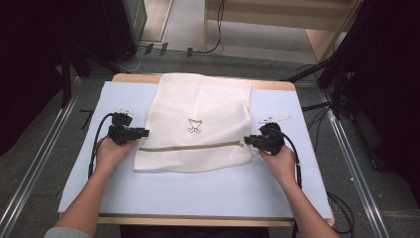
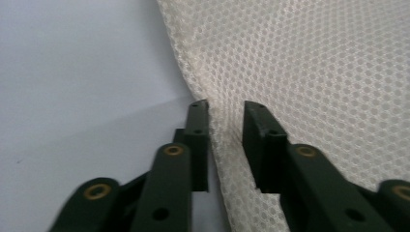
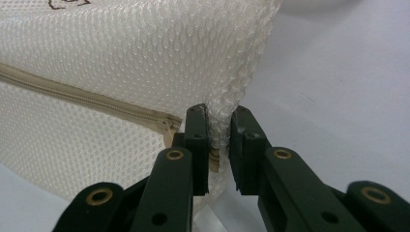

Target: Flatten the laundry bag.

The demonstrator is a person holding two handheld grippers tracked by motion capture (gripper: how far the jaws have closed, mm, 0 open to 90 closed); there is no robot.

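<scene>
Your right gripper [image 3: 218,145] has its jaws pinched on the right edge of the white mesh bag [image 1: 198,124] lying flat on the table [image 1: 198,193], while your left gripper [image 2: 226,140] stands slightly apart, straddling the bag's left edge without pressing it.

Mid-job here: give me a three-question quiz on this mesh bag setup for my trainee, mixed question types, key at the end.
1. True or false: the zipper on the white mesh bag runs across the bag from side to side.
2. Which edge of the bag does the right hand-held gripper pinch? A) the edge near the zipper's end B) the far edge C) the near edge
3. Fill in: in the left gripper view, the bag's edge lies between the jaws of the left hand-held gripper, with a visible ____ beside one jaw.

Key: 1 true; 2 A; 3 gap
</scene>
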